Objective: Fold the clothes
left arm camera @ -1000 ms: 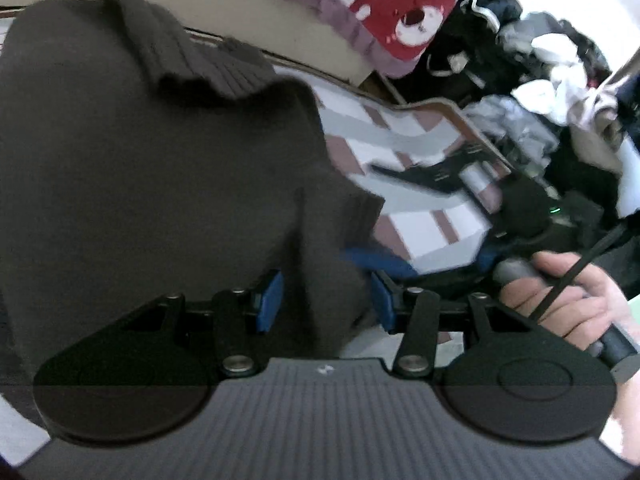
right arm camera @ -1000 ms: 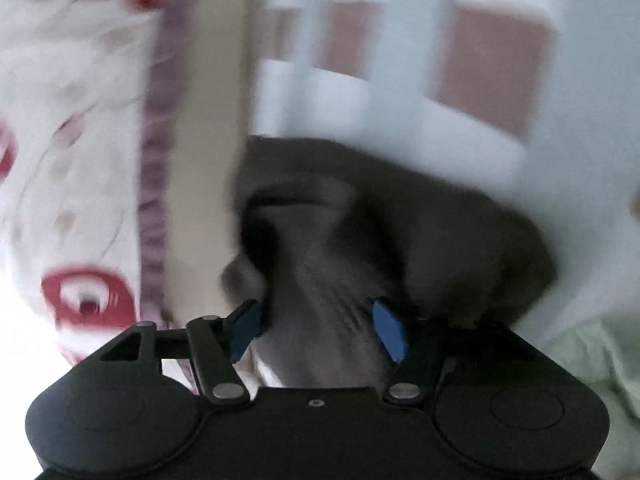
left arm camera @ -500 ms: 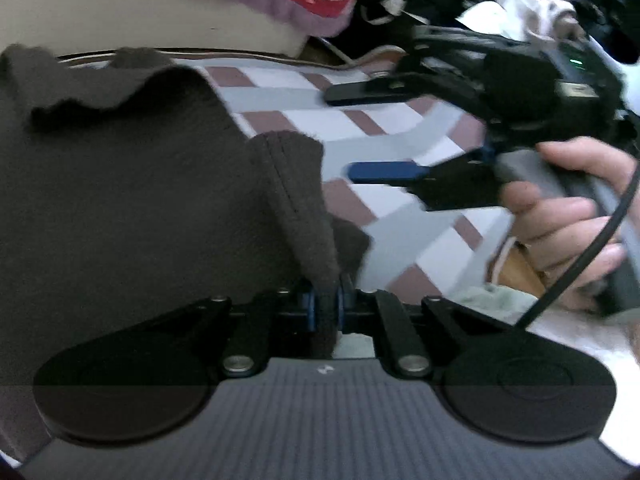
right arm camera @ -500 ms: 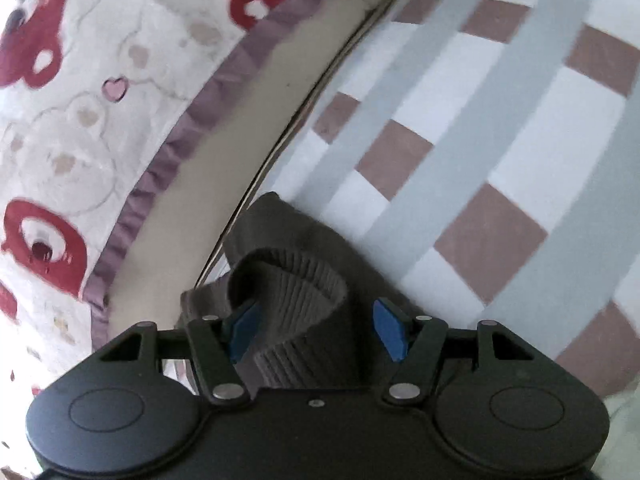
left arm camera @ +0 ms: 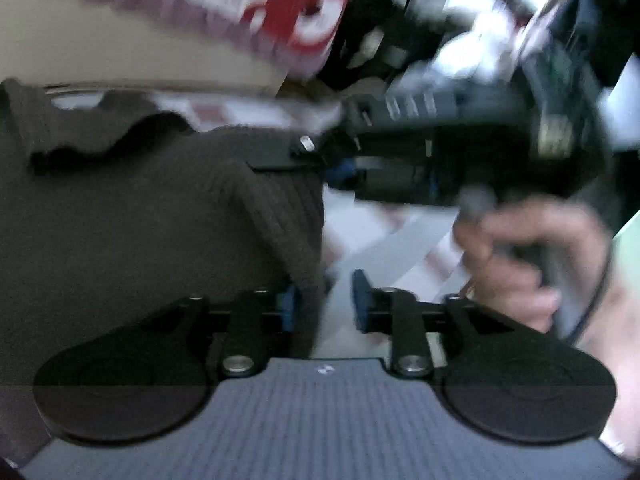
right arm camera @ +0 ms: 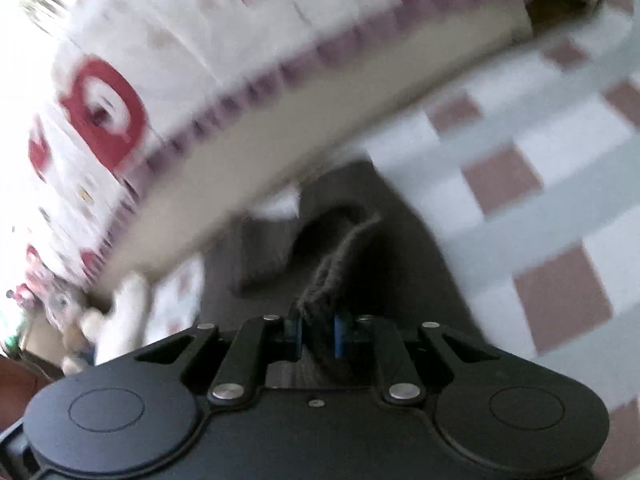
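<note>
The dark brown knit sweater (left arm camera: 120, 220) is spread over the left half of the left wrist view, lying on a checked sheet (right arm camera: 520, 152) of white, grey and brownish squares. In that view a ribbed fold of it is seen running down to the left gripper (left arm camera: 324, 300) at lower centre; the jaws have just been opening and now stand apart, the knit brushing only the left blue pad while the right pad is clear of it. In the right wrist view the sweater is seen at centre, and the right gripper (right arm camera: 318, 334) at lower centre has just been closing: its blue pads are drawn narrow and a ribbed edge is pinched between them, lifted into a ridge. The right gripper is also caught, blurred, in the upper right of the left wrist view, with the hand (left arm camera: 532, 264) on its handle below. A bear-print quilt (right arm camera: 160, 60) with a purple frill is shown across the upper left of the right wrist view
</note>
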The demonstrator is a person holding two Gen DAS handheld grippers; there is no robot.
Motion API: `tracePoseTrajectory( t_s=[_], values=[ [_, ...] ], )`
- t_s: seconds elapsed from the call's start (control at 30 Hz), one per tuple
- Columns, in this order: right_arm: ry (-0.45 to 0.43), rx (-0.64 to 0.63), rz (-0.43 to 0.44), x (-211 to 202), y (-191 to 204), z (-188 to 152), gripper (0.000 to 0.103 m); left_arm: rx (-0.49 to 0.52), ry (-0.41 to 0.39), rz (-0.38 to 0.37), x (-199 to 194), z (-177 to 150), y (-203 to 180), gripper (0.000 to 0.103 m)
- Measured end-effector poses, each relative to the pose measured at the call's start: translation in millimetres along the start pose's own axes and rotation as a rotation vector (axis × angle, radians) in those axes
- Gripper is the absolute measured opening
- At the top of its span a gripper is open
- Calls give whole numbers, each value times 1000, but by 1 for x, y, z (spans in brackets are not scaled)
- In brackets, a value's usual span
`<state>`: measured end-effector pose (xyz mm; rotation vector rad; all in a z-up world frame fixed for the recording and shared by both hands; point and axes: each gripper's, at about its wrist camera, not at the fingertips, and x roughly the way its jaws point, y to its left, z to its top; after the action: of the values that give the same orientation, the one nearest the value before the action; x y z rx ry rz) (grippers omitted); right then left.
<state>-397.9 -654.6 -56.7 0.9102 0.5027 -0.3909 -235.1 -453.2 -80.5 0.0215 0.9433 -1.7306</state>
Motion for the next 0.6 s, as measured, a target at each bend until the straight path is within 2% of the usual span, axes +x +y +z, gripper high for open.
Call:
tracePoseTrajectory(
  t_s=[0.03,0.1,0.23,0.33,0.4,0.47,0.53,0.57,0.6],
  values=[
    [-41,9,12,-11,-1,1,17,-55,-20,-45,-2,2,6,47],
    [-60,58,17,-19,-9,2,17,-157,3,-85,6,4,21,47],
    [57,193,-216,-7,-38,0,17,-148,149,-19,37,-7,25,46],
    [139,284,-353,6,-57,-1,21,-248,202,-4,48,-21,37,47],
    [104,293,-332,1,-61,-1,21,-327,192,-21,53,-26,45,47],
    [20,266,-240,-11,-54,2,21,-325,200,-1,60,-30,42,47],
    [-47,263,-106,-18,-42,13,21,-312,212,20,64,-36,36,47],
    [-28,246,-80,-15,-31,24,21,-307,214,28,65,-34,34,47],
    [12,192,-100,-8,-18,35,32,-300,214,31,61,-31,32,47]
  ],
)
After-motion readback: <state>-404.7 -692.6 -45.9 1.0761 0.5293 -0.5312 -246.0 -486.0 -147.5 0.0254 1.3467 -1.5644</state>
